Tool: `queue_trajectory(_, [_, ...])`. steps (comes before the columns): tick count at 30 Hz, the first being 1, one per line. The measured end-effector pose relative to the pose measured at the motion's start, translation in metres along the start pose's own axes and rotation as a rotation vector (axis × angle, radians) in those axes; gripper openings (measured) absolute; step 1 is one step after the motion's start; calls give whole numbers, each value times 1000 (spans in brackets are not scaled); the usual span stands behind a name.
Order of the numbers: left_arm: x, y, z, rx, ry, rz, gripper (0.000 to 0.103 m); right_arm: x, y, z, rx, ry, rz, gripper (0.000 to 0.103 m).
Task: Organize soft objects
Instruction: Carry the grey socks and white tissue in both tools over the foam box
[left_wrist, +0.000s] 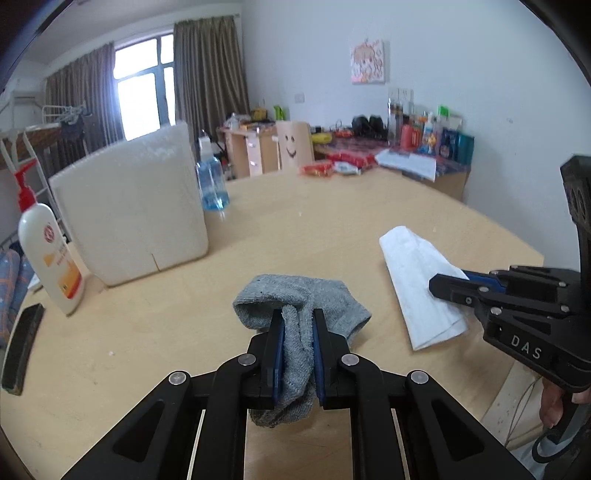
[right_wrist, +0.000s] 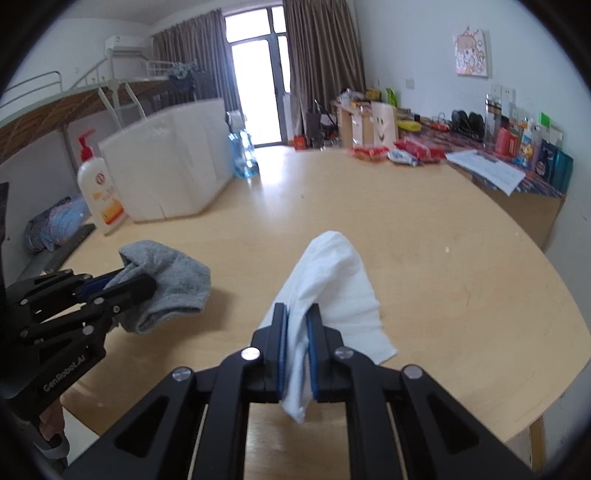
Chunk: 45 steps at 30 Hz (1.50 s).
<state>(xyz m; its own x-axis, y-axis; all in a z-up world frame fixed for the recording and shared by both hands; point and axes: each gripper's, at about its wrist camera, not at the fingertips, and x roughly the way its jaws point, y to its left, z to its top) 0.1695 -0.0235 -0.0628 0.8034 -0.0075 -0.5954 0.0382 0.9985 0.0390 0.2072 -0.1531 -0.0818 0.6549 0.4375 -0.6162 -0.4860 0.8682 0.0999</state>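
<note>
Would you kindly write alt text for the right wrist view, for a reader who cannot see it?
The right tool is shut on a white cloth that trails forward onto a pale wooden table. At left, the left tool grips a grey sock. Behind stand a white foam box, a lotion bottle and a blue bottle.

On the table (left_wrist: 314, 229), the sock (left_wrist: 295, 306) lies left of the cloth (left_wrist: 417, 280), the box (left_wrist: 129, 210) behind it.

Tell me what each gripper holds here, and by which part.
The left gripper pinches the grey sock by its bunched open cuff end; the right gripper pinches the white cloth at its near gathered end.
</note>
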Motion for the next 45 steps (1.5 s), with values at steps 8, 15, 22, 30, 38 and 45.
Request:
queue_trajectory(8, [-45, 1, 18, 15, -118, -7, 14, -41, 12, 18, -26, -119, 33, 13])
queue_trajectory(15, [-88, -4, 23, 49, -224, 14, 14, -78, 24, 26, -53, -227, 58, 13])
queue_trajectory(22, [-117, 0, 17, 60, -296, 49, 14, -92, 38, 26, -76, -281, 92, 13])
queue_trajectory(30, [-144, 27, 7, 9, -336, 131, 14, -94, 68, 32, -137, -326, 159, 13])
queue_trajectory(38, [-162, 61, -3, -71, -351, 206, 15, -84, 110, 42, -207, -337, 246, 13])
queue_trajectory(45, [-176, 91, -12, -154, -390, 247, 15, -72, 144, 52, -265, -327, 301, 13])
